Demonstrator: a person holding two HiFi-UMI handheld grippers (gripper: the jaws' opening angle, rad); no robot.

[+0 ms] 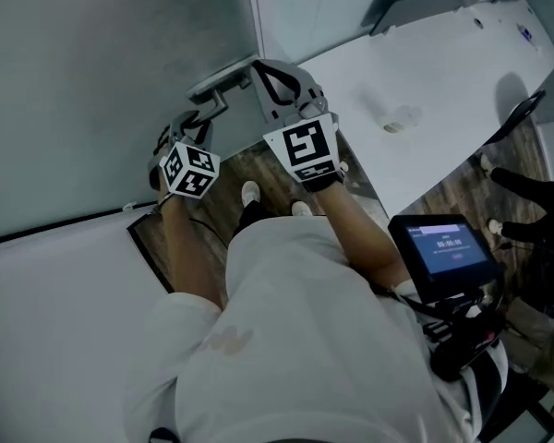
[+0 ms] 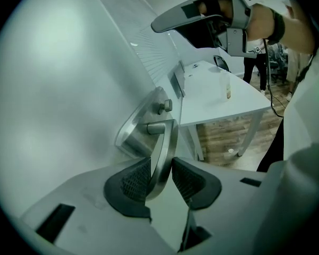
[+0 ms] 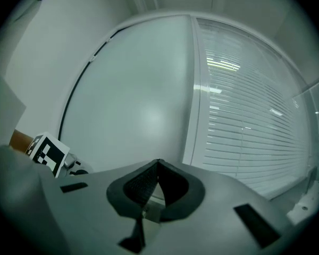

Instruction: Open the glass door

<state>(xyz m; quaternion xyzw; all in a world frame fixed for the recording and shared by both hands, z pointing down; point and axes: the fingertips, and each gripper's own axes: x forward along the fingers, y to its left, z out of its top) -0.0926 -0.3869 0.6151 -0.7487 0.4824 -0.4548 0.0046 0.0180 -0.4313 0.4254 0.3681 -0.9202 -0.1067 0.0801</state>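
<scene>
Left claw (image 2: pixel 160 178) is clamped on the door handle (image 2: pixel 164 142). The metal lever runs down between the two black ribbed pads, both pads are against it, and the gap is narrow. The handle hangs off a metal plate (image 2: pixel 135 132) with a small knob above, at the centre of the left gripper view. The plate is fixed to the glass door (image 2: pixel 53 89), the frosted pale pane that fills the left half of that frame.

In the head view the door is the grey panel at upper left. The handle is at its right edge, near top centre, and the left claw comes onto it from below. That claw's marker cube (image 1: pixel 188 170) sits lower left of the handle.

Right claw (image 3: pixel 157 177) is fully closed, pads together, nothing between them. It faces a frosted pane, and white blinds (image 3: pixel 250 121) fill the right half of the right gripper view. In the head view it sits just right of the left claw at top centre, beside the handle plate; I can't tell whether it touches.

A white surface (image 1: pixel 425 81) takes the upper right of the head view. A small clear container (image 2: pixel 227 86) stands on it, seen in the left gripper view at right of centre. Wooden floor (image 1: pixel 268 169) shows under the claws. The person's white top fills the lower centre. A dark screen (image 1: pixel 443 245) lit blue is at mid right.
</scene>
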